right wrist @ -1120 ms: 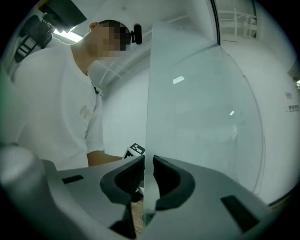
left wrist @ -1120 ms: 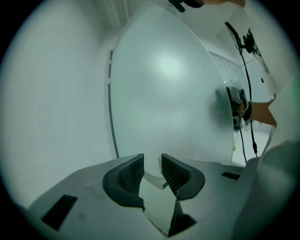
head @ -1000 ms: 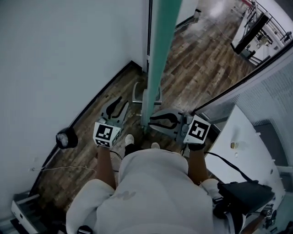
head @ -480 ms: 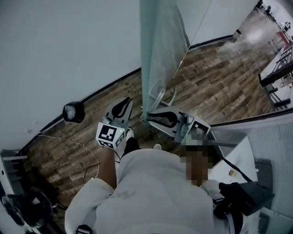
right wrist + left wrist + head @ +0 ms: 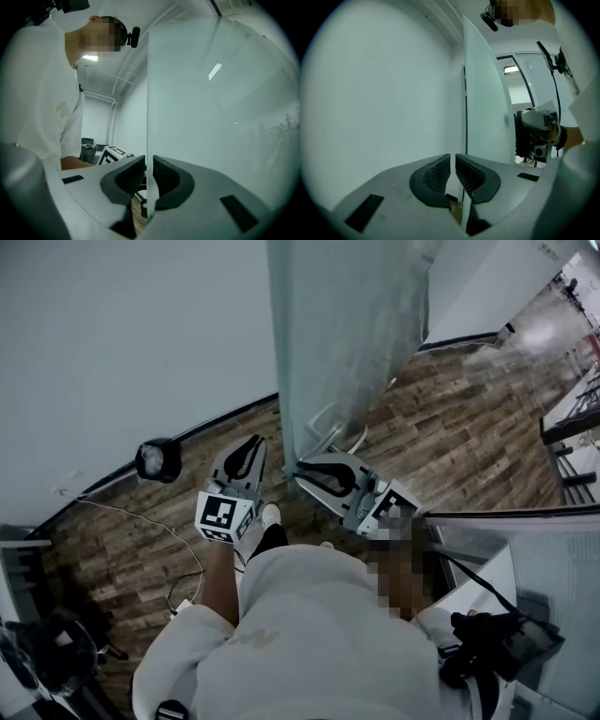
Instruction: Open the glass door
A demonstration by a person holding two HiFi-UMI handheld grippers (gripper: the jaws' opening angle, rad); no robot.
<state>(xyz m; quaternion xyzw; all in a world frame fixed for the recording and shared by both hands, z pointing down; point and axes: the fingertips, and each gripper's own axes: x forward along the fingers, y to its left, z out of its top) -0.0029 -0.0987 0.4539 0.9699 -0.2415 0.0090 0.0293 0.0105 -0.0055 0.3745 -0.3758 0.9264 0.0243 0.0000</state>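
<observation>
**Listener:** What's on the left?

**Operator:** A white wall (image 5: 112,334). A round black object (image 5: 157,458) sits on the wood floor (image 5: 122,549), left of my left gripper (image 5: 254,441). That gripper's jaws have just been closing to a thin slit, with nothing between them.

**Listener:** And the door?

**Operator:** The glass door (image 5: 347,334) stands just right of that gripper, between my two grippers. My right gripper (image 5: 301,467) is clamped on its near edge.
</observation>
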